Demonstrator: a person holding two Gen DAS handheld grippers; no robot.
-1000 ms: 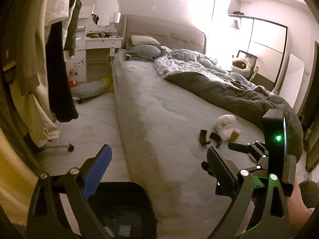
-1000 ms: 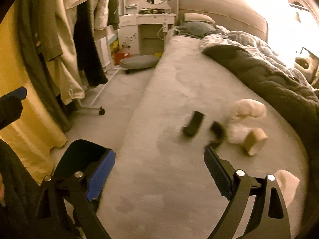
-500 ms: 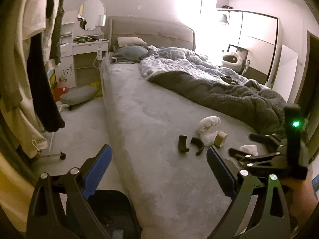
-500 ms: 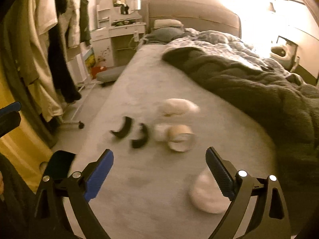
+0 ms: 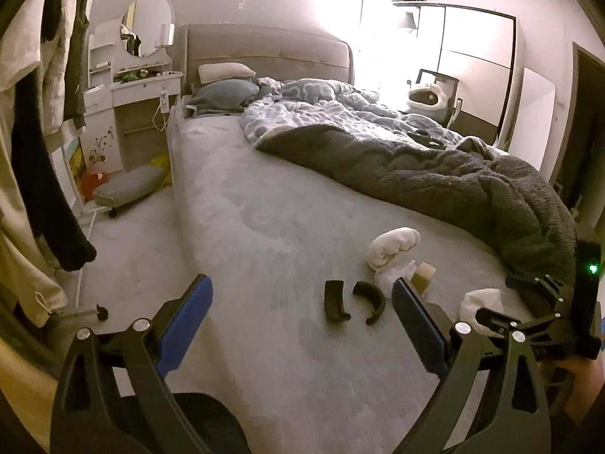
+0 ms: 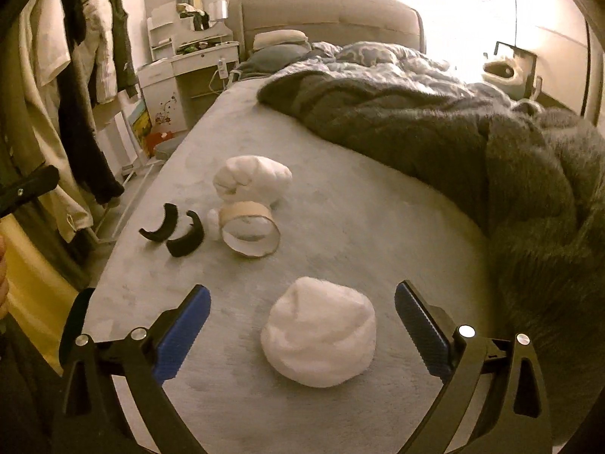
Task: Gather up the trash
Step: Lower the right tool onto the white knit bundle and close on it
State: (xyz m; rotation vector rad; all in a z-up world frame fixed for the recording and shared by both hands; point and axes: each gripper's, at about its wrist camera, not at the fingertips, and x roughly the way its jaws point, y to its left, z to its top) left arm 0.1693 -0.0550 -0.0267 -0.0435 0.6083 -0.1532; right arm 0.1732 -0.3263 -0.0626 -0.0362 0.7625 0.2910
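Note:
On the grey bed lie trash pieces. A crumpled white tissue ball sits between the fingers of my open right gripper, not gripped; it also shows in the left wrist view. Farther off are a cardboard tape roll, a larger white wad and two curved black pieces. In the left wrist view the black pieces, the white wad and the roll lie ahead of my open, empty left gripper. A black bin sits below it.
A dark fluffy blanket covers the right side of the bed. Clothes hang on a rack at the left over the floor. A white dressing table stands by the headboard.
My right gripper swung right and closed in on the white tissue ball, which now lies between its fingers. My left gripper view shifted left to right across the bed edge; both stayed open.

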